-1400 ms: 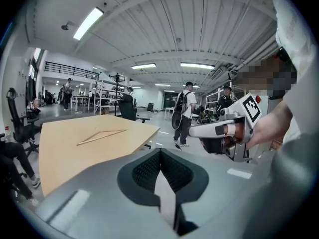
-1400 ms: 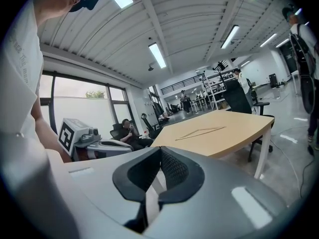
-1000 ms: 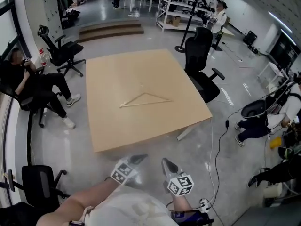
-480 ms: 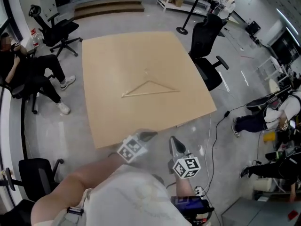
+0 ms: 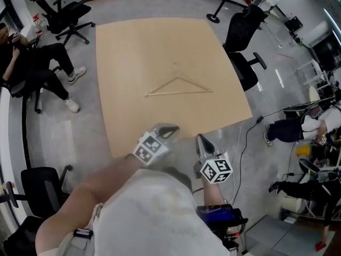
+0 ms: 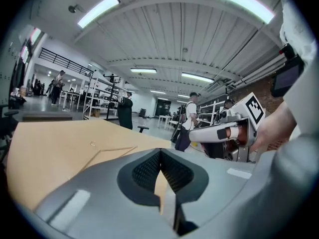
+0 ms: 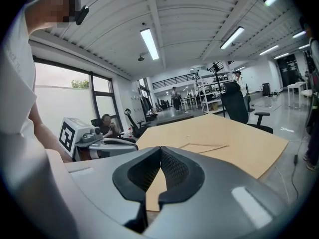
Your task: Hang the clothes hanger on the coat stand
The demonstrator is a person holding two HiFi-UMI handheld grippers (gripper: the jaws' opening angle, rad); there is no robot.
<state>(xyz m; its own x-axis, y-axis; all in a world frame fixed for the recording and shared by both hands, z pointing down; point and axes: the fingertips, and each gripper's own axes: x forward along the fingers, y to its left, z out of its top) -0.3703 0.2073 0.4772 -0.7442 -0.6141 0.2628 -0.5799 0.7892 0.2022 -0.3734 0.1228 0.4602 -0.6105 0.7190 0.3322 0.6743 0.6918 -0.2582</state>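
A thin light wooden clothes hanger (image 5: 178,87) lies flat near the middle of the tan table (image 5: 128,41), its hook pointing away from me. It also shows as a flat triangle in the left gripper view (image 6: 107,151) and the right gripper view (image 7: 204,147). A black coat stand (image 5: 214,16) with a round base stands on the floor beyond the table's far right corner. My left gripper (image 5: 169,130) and right gripper (image 5: 202,142) hover side by side just short of the table's near edge. Both are shut and hold nothing (image 6: 160,153) (image 7: 160,151).
Black office chairs stand around the table: one at its right side (image 5: 245,47), one at the far left (image 5: 64,15), one at the near left (image 5: 37,191). A seated person (image 5: 32,68) is left of the table, others at the right (image 5: 298,132). Cables (image 5: 242,159) trail on the floor.
The view has closed in on the table, so the hanger now sits nearer me. Both grippers have come forward to the table's near edge, still shut.
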